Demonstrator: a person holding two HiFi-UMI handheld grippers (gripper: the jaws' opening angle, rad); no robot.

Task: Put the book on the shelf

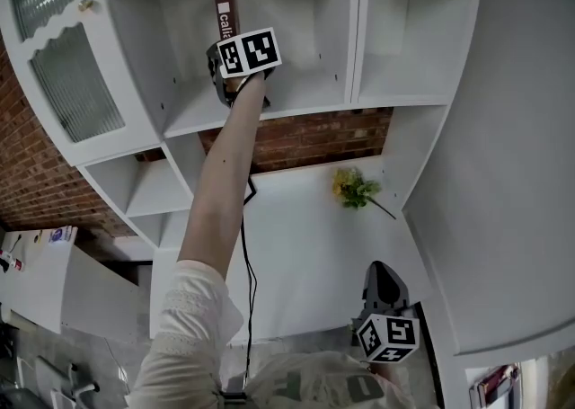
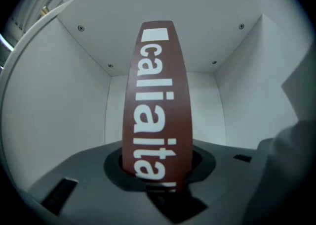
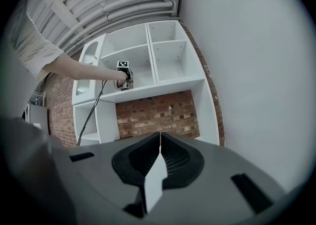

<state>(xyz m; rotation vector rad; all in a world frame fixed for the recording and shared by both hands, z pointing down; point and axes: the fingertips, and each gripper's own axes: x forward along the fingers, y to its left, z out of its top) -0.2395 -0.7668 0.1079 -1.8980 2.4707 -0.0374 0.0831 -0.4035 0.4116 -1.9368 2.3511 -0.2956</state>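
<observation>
A dark red book (image 1: 225, 10) with white lettering on its spine stands upright in my left gripper (image 1: 235, 73), which is shut on its lower end. The gripper reaches into the middle compartment of the white shelf unit (image 1: 296, 97), just above the shelf board. In the left gripper view the book (image 2: 157, 105) rises between the jaws of the left gripper (image 2: 158, 169), with the compartment's white back wall behind it. My right gripper (image 1: 383, 274) hangs low at the right over the white desk, shut and holding nothing. From the right gripper view, the right gripper (image 3: 160, 142) faces the shelf unit (image 3: 148, 83).
A bunch of yellow flowers (image 1: 355, 189) lies on the white desk (image 1: 305, 254) under the shelves. A brick wall (image 1: 314, 137) shows behind. A glass-door cabinet (image 1: 63, 84) sits at the left. A black cable (image 1: 244, 245) hangs along the left arm. A white wall (image 1: 512, 128) closes the right side.
</observation>
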